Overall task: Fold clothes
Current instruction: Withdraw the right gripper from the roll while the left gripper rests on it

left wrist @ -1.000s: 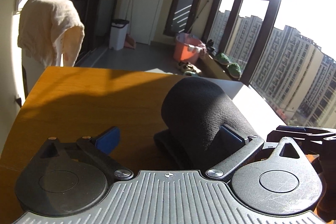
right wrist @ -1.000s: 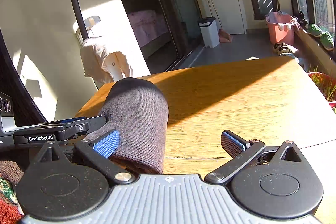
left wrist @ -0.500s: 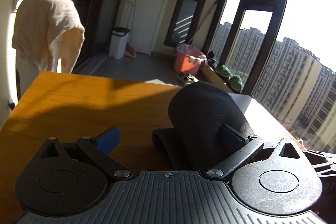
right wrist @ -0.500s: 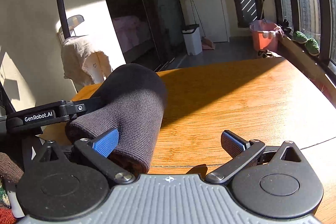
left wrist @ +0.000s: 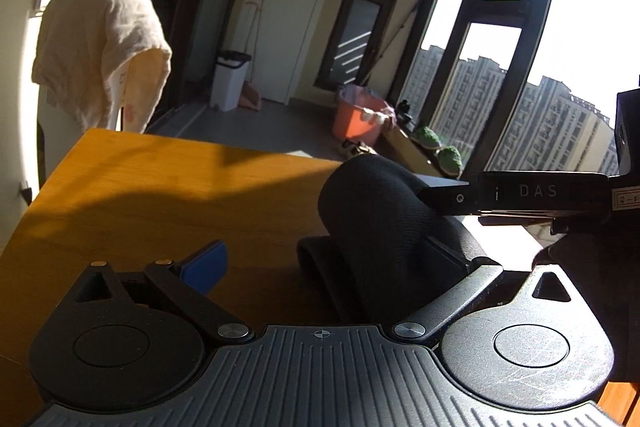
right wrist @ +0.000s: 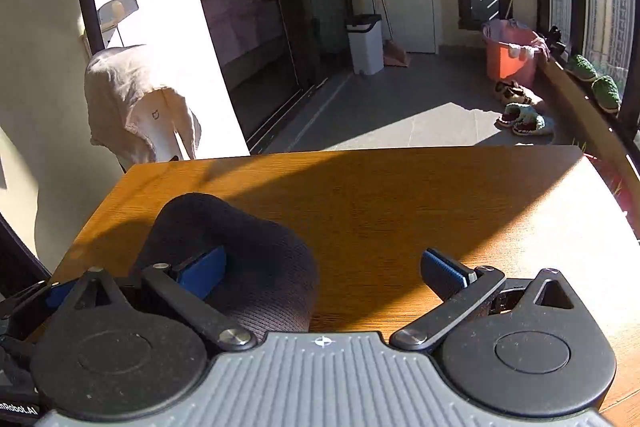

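Dark knit garment [right wrist: 232,259] sits rolled in the lower left of the right wrist view, on the wooden bench [right wrist: 400,207]. We note the right tool [right wrist: 322,269] spread wide, its left pad against the roll, its right pad over bare wood, gripping nothing. In the left wrist view the left tool [left wrist: 324,259] is likewise wide open; the garment [left wrist: 380,211] lies against its right finger, centre right of frame. Further back: a cream cloth [left wrist: 100,55] draped at upper left, a white bin [right wrist: 365,43], an orange tub [right wrist: 508,55].
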`<state>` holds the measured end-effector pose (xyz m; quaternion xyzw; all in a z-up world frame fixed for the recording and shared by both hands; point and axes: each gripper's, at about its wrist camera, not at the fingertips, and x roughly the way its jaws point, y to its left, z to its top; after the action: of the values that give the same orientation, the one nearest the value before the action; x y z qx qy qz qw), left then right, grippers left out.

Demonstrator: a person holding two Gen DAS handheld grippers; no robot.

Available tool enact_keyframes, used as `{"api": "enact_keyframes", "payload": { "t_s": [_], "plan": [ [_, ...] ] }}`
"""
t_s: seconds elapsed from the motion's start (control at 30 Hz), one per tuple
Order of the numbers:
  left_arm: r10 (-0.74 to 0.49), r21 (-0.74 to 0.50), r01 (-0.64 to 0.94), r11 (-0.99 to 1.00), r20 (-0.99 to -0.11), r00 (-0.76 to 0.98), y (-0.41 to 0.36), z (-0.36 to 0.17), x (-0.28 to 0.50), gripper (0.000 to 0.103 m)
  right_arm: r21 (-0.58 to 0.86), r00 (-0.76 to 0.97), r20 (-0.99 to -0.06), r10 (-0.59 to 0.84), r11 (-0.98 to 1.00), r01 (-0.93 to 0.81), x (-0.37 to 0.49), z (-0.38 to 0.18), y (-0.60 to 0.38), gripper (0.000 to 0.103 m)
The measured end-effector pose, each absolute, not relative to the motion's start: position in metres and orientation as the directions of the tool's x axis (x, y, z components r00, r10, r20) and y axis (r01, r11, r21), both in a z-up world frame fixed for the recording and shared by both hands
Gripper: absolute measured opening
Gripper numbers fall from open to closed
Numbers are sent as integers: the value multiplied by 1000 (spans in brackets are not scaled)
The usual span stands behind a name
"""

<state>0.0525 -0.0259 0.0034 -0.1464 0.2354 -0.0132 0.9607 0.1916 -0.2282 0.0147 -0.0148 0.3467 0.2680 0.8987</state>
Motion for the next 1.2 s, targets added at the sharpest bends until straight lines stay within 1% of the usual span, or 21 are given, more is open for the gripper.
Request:
{"api": "enact_keyframes", "payload": {
  "t_s": [0.17,0.3,0.43,0.5,0.6,0.67,0.7,0.73,0.8,0.87,0.97,1.03,1.13,1.2],
  "plan": [
    [-104,-326,-55,944,-452,886,-19,4,50,103,98,661,-614,432,873,-479,184,12,-219,103],
    [-126,-369,-55,928,-448,885,-17,18,38,103,59,689,-593,417,875,-480,176,13,-224,103],
    [-75,-245,-53,968,-483,872,-31,20,35,103,118,675,-587,447,872,-475,178,14,-231,103],
    [-80,-253,-56,966,-497,864,-28,15,36,103,141,683,-563,466,868,-476,174,20,-237,103],
    [-83,-248,-54,967,-508,857,-27,10,35,103,210,646,-532,547,824,-525,164,32,-244,103],
    [-76,-242,-59,968,-511,856,-26,8,32,103,218,587,-568,577,793,-569,162,31,-238,103],
    [-73,-242,-63,968,-512,856,-25,6,30,103,192,573,-594,565,791,-581,160,26,-232,103],
    [-70,-244,-68,967,-513,856,-23,5,29,103,173,584,-593,554,796,-579,159,21,-229,103],
    [-67,-266,-84,960,-512,856,-21,1,28,103,169,601,-581,549,804,-570,160,15,-224,103],
    [-64,-274,-94,957,-513,856,-20,1,30,103,134,635,-562,530,816,-562,157,13,-219,103],
    [-65,-270,-88,959,-510,858,-24,1,41,103,5,703,-526,478,828,-560,149,16,-212,103],
    [-67,-267,-83,960,-507,859,-28,1,48,103,-23,725,-519,454,840,-542,152,18,-214,103],
    [-68,-263,-77,962,-503,861,-32,1,59,103,57,706,-536,463,854,-517,168,19,-228,103],
    [-68,-261,-76,962,-500,863,-34,1,62,103,142,683,-537,496,851,-506,171,25,-244,103]
  ]
}}
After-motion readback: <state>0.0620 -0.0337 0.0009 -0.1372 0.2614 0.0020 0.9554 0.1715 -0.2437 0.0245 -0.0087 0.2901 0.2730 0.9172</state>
